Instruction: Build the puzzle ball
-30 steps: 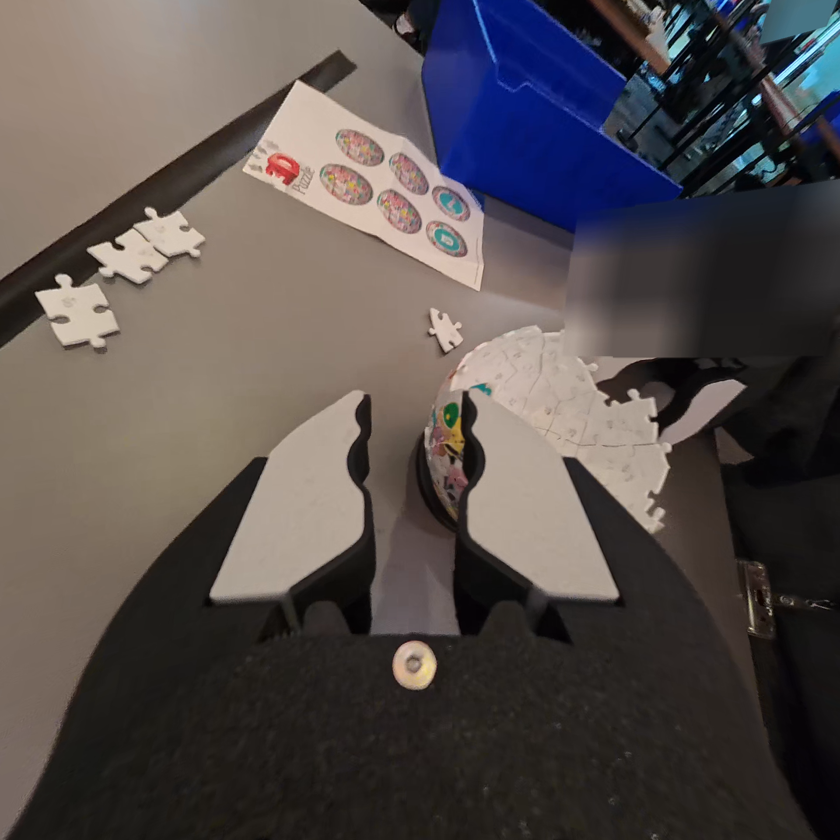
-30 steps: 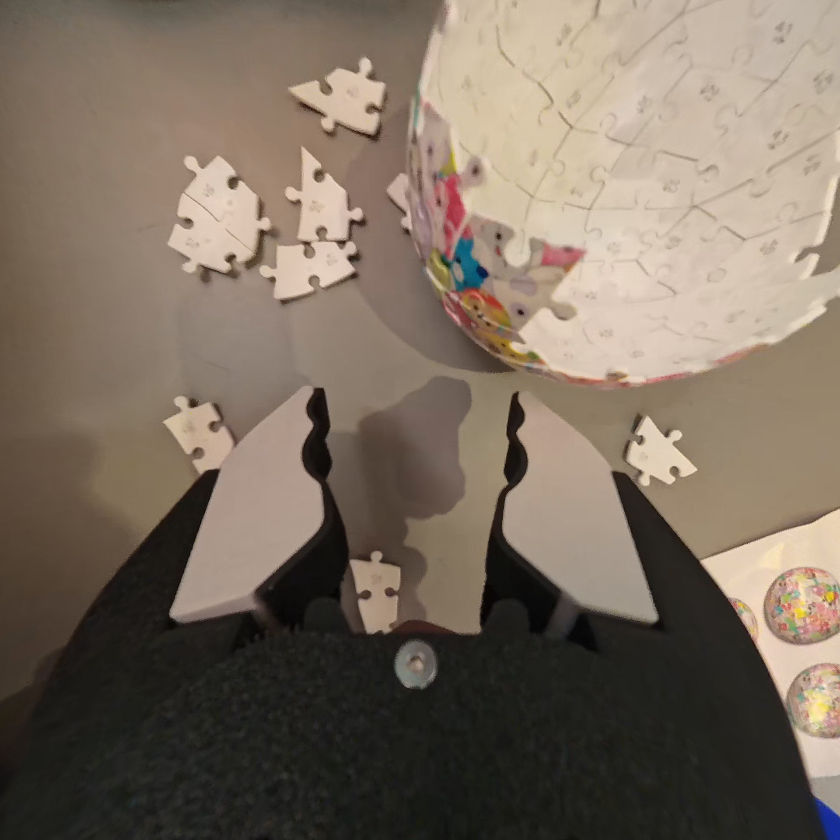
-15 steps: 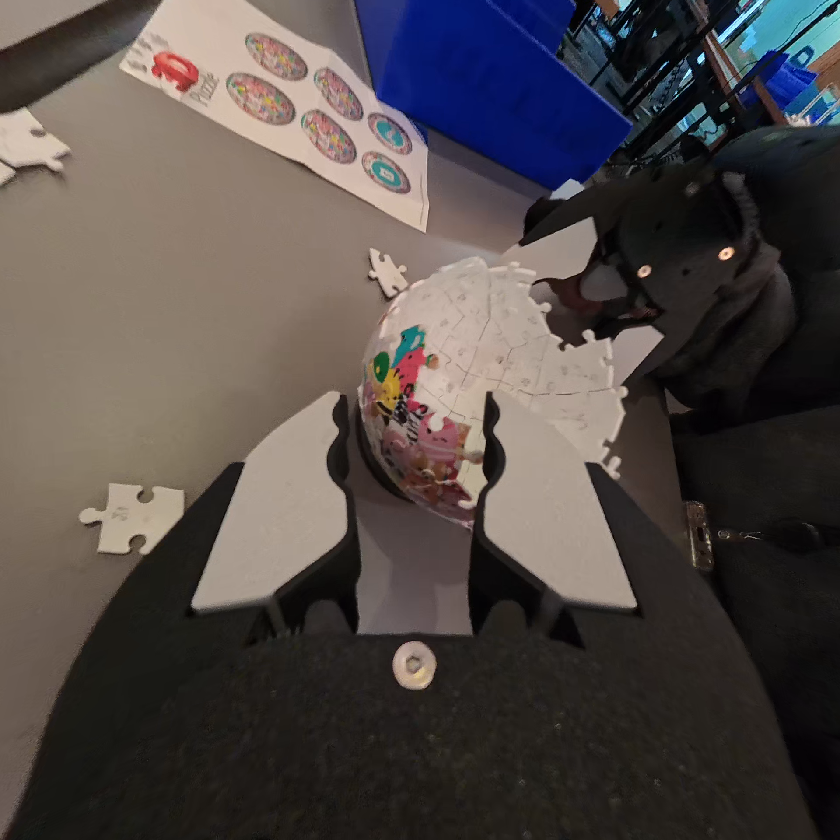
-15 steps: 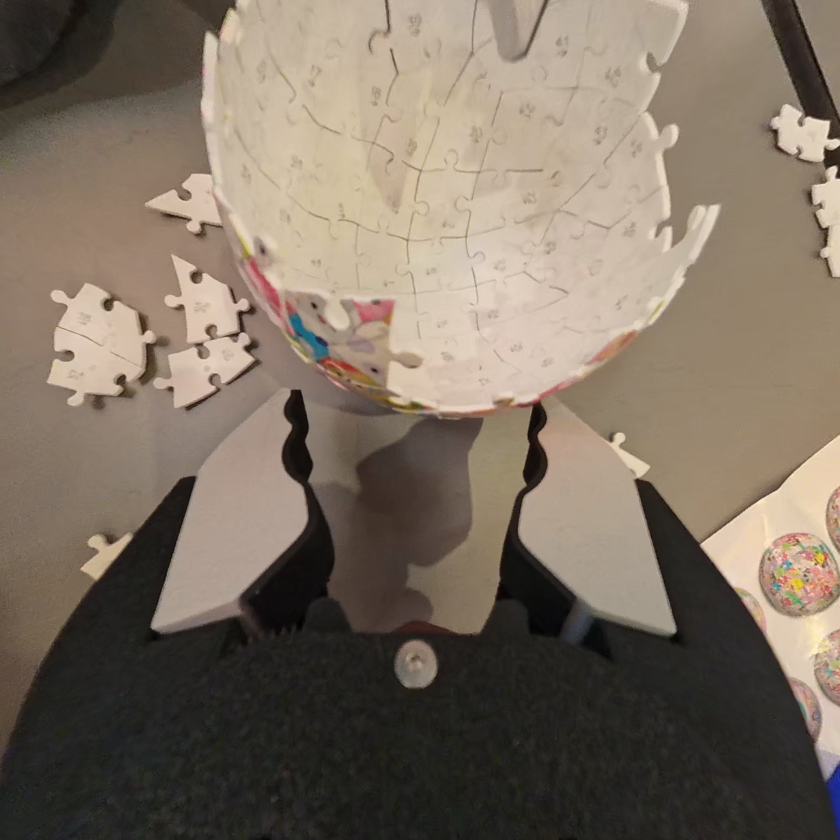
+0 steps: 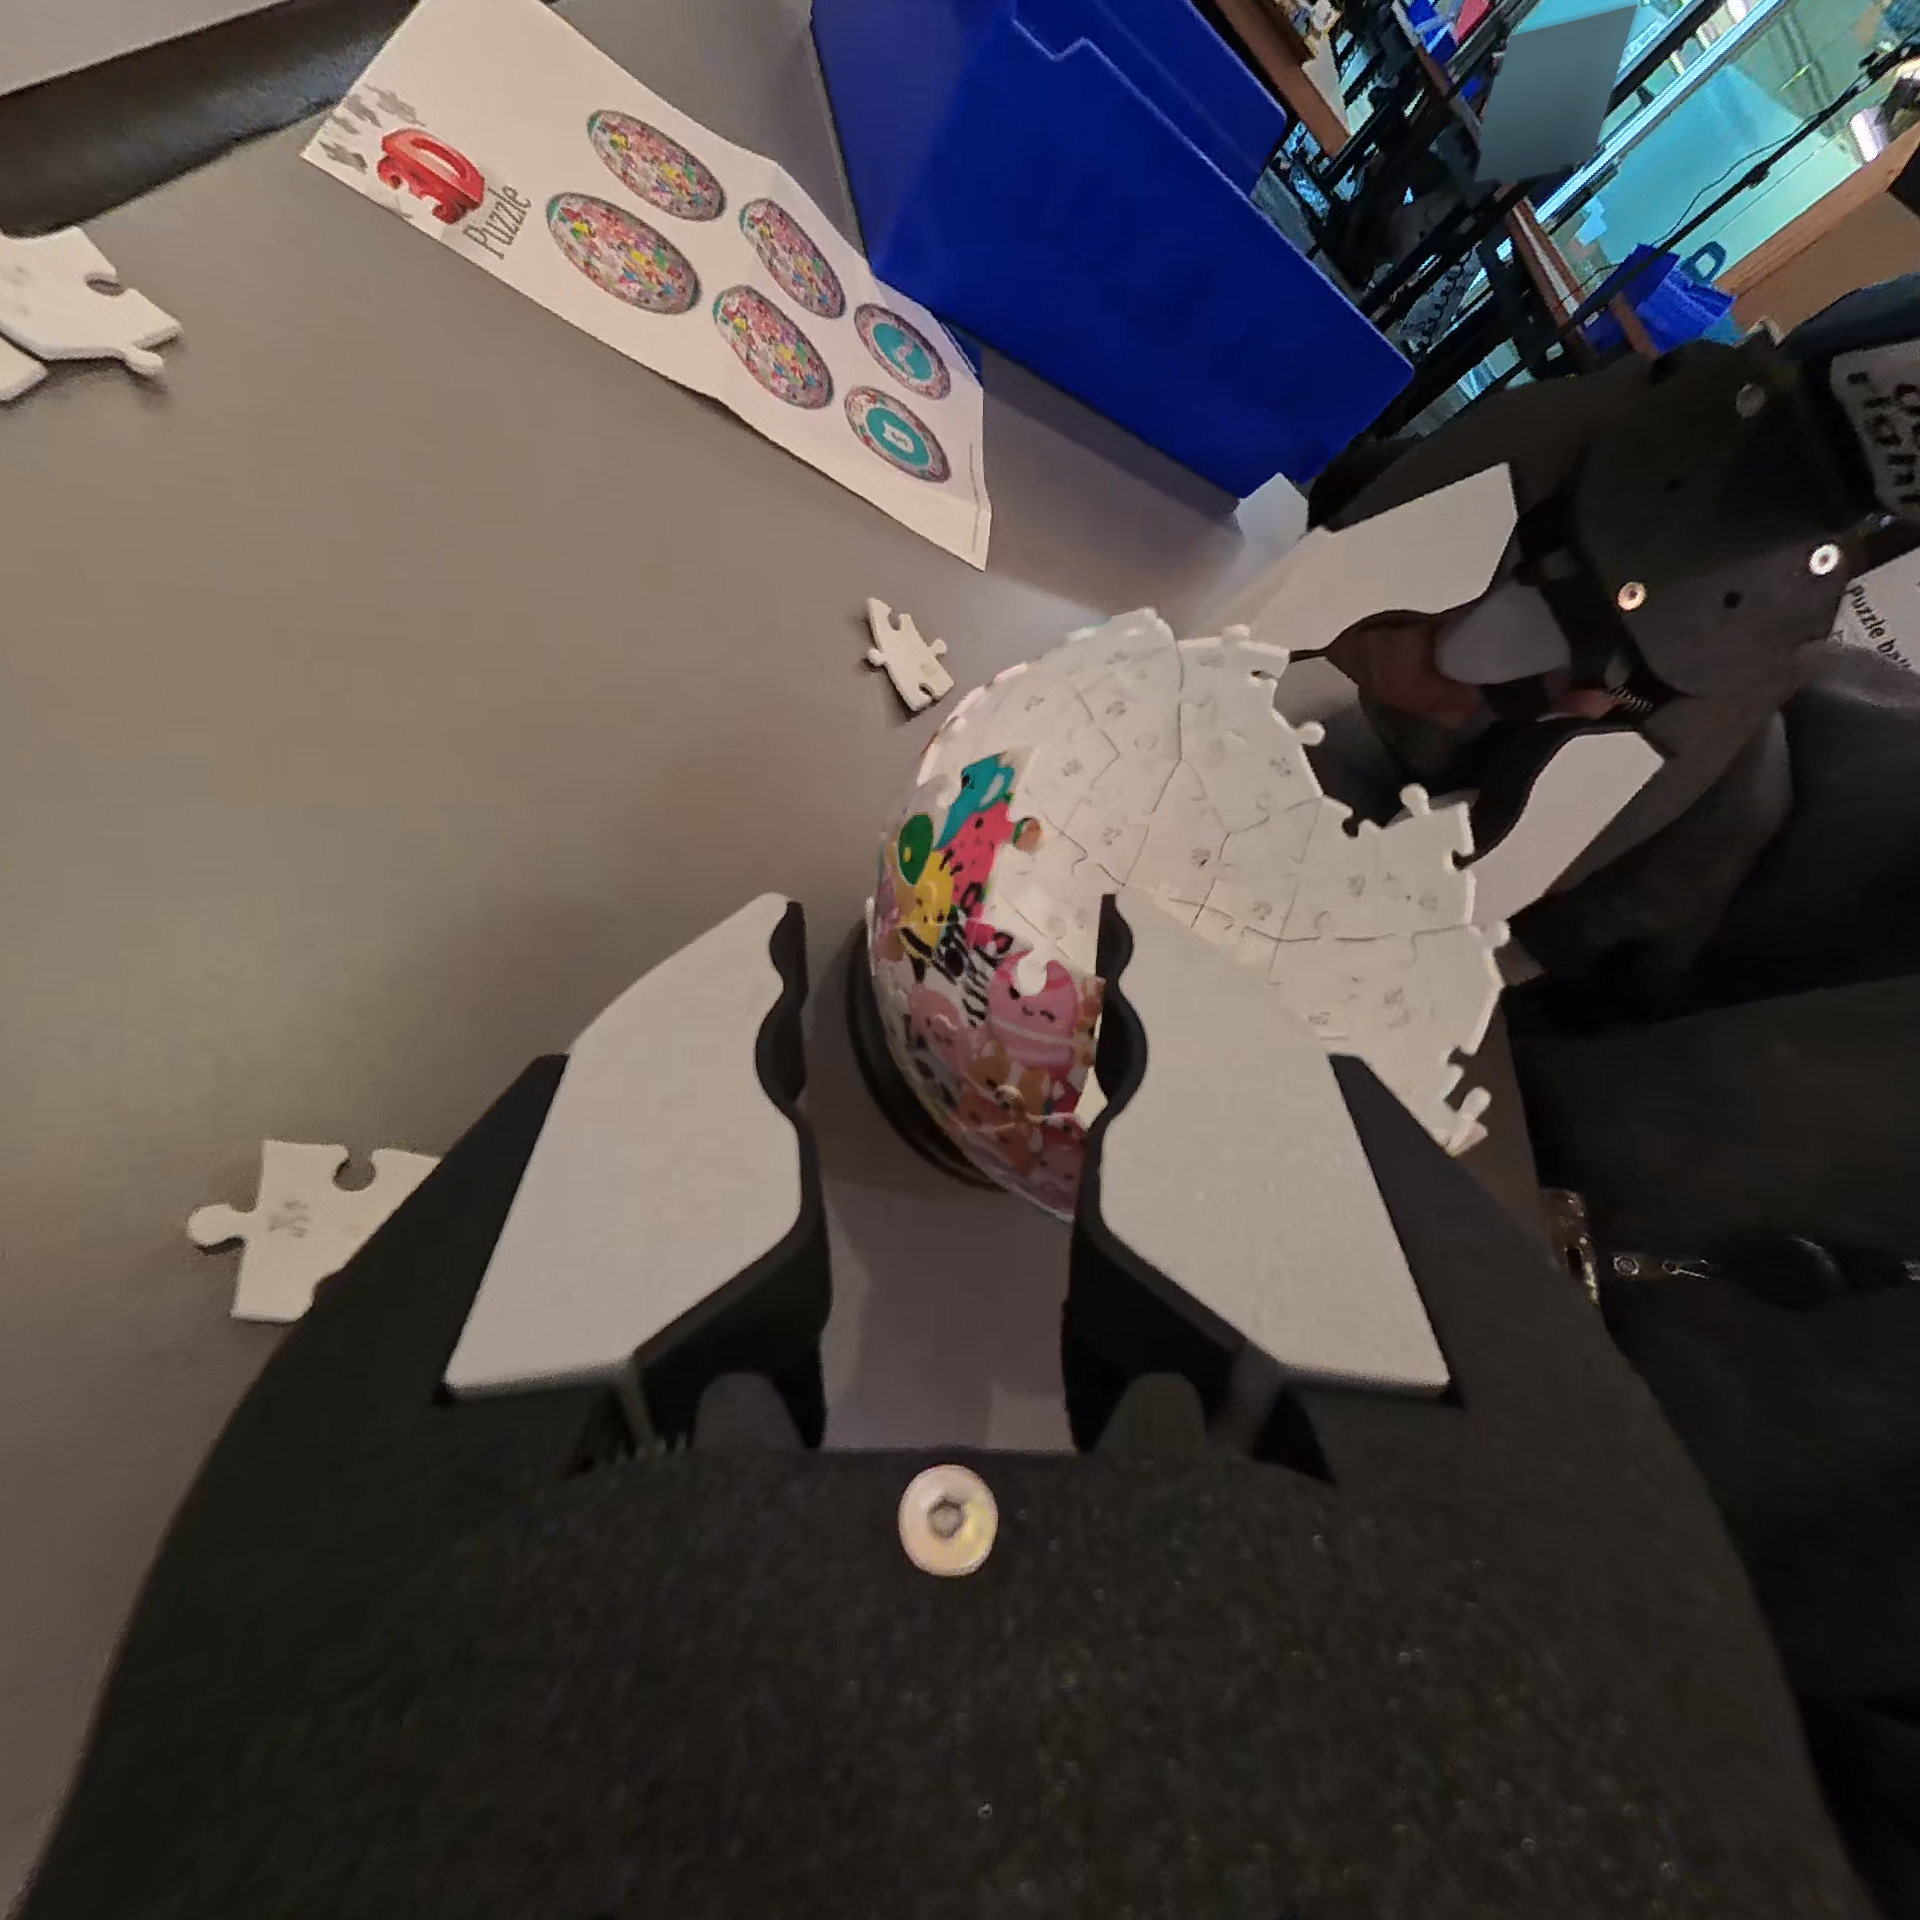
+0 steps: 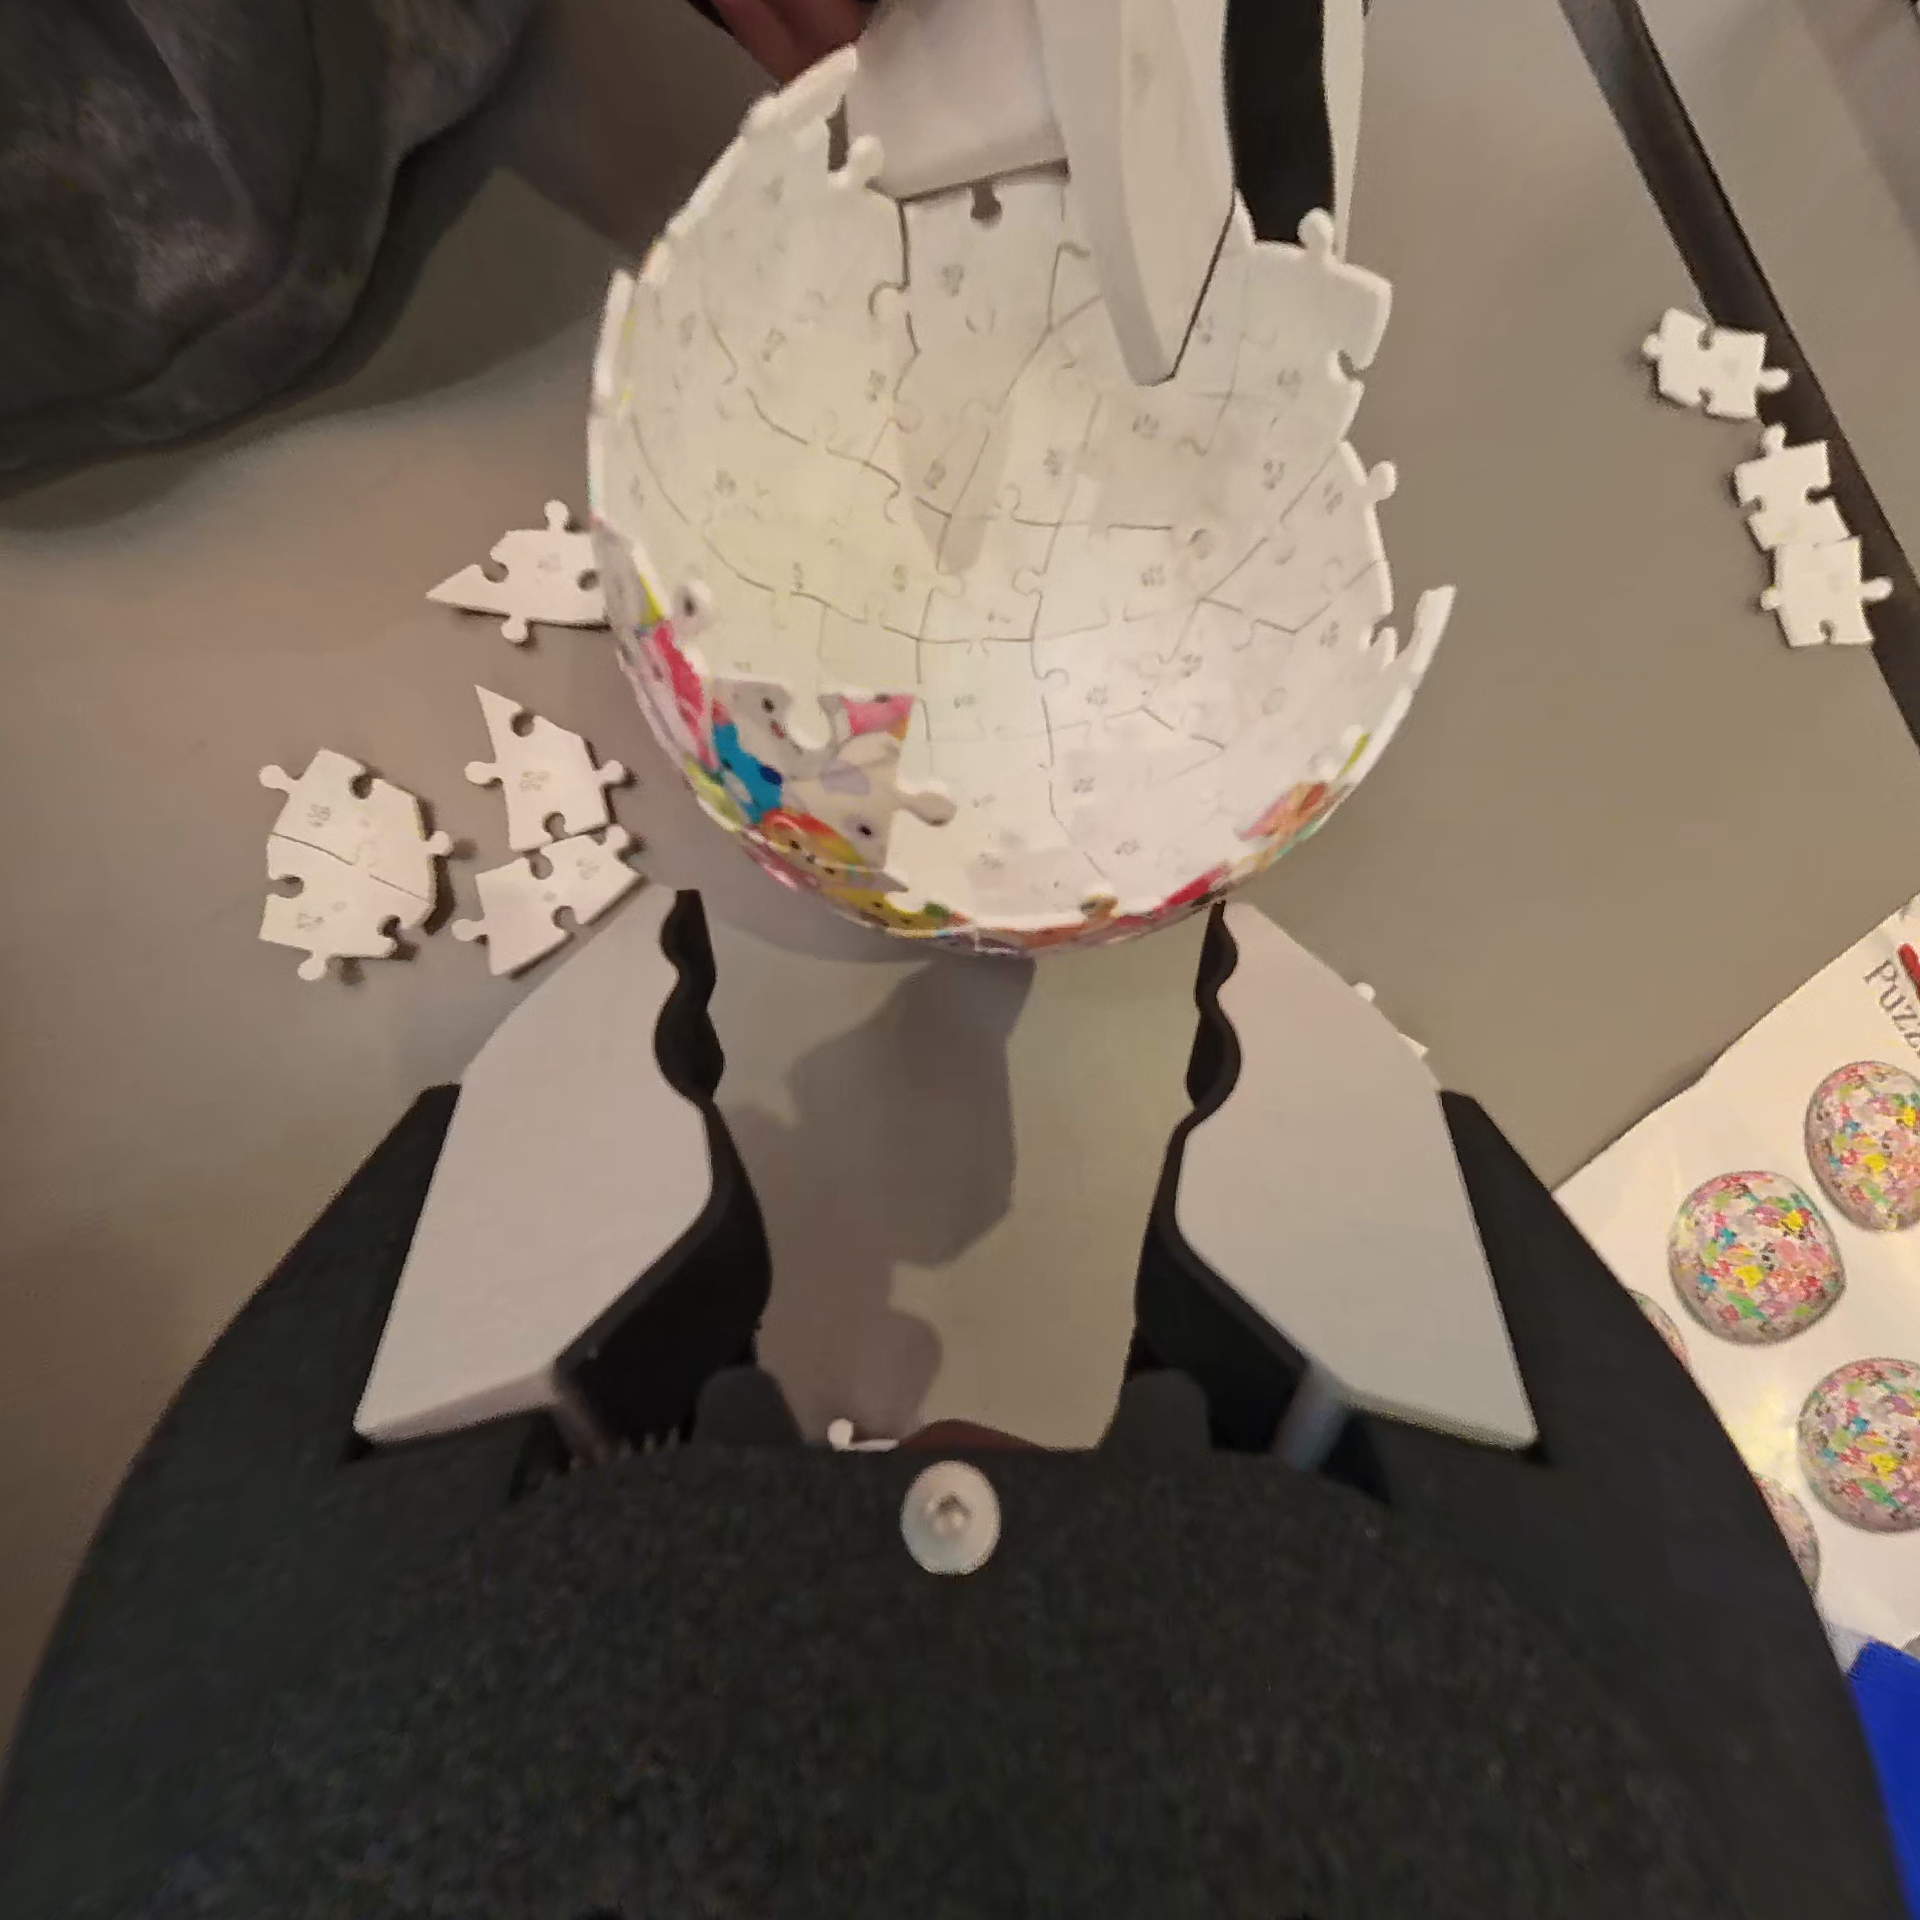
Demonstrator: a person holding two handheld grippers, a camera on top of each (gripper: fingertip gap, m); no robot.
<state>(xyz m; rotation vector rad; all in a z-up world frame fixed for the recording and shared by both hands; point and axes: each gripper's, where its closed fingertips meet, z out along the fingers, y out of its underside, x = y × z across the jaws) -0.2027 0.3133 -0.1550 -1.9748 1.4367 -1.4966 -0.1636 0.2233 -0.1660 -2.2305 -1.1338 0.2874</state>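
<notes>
The half-built puzzle ball (image 5: 1195, 810) is an open bowl, white inside and brightly coloured outside, on a black ring stand (image 5: 878, 1081). My left gripper (image 5: 948, 925) is open, with the ball's coloured wall between its jaws: one finger inside the bowl, the other outside. In the right wrist view that inner finger (image 6: 1143, 260) reaches into the ball (image 6: 1039, 623) from the far side. My right gripper (image 6: 948, 925) is open wide and empty, its tips just short of the near rim. It also shows in the left wrist view (image 5: 1455, 707), beyond the ball.
Loose white pieces lie left of the ball (image 6: 353, 862), at the far right (image 6: 1808, 551), and near my left gripper (image 5: 301, 1226) (image 5: 904, 655). A printed instruction sheet (image 5: 675, 260) and a blue bin (image 5: 1091, 229) are behind. Dark cloth (image 6: 156, 208) lies at the table edge.
My left gripper has moved up to the ball and opened wider around its wall. My right gripper has moved in front of the ball and opened wider.
</notes>
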